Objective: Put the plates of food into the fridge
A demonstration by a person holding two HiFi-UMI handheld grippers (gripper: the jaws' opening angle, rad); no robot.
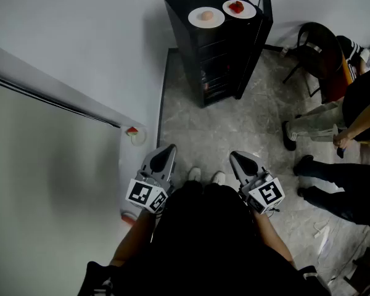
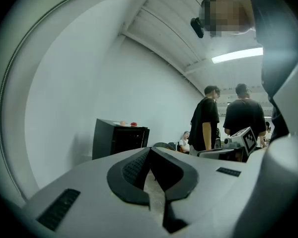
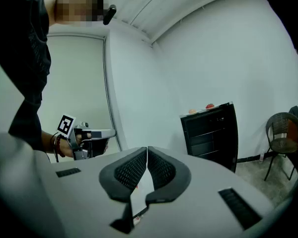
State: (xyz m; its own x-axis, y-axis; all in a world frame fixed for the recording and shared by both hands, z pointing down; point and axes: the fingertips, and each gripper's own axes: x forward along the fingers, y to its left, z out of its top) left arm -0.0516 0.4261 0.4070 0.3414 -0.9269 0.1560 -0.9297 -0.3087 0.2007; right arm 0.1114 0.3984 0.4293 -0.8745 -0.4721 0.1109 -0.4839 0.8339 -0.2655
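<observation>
A small black fridge (image 1: 221, 42) stands against the far wall with its door swung open to the right. On its top sit two white plates: one (image 1: 206, 17) with a pale round food, one (image 1: 239, 8) with a red food. The fridge (image 2: 118, 138) and the plates show small in the left gripper view, and again as fridge (image 3: 209, 133) in the right gripper view. My left gripper (image 1: 167, 151) and right gripper (image 1: 237, 158) hang close to my body, well short of the fridge. Both are shut with nothing between the pads.
Two people in black stand at the right (image 1: 348, 147), beside a dark chair (image 1: 317, 57). A white wall and a window blind (image 1: 43, 165) run along the left. A small red and white object (image 1: 133, 132) lies by the wall. The marble floor (image 1: 216, 128) lies between me and the fridge.
</observation>
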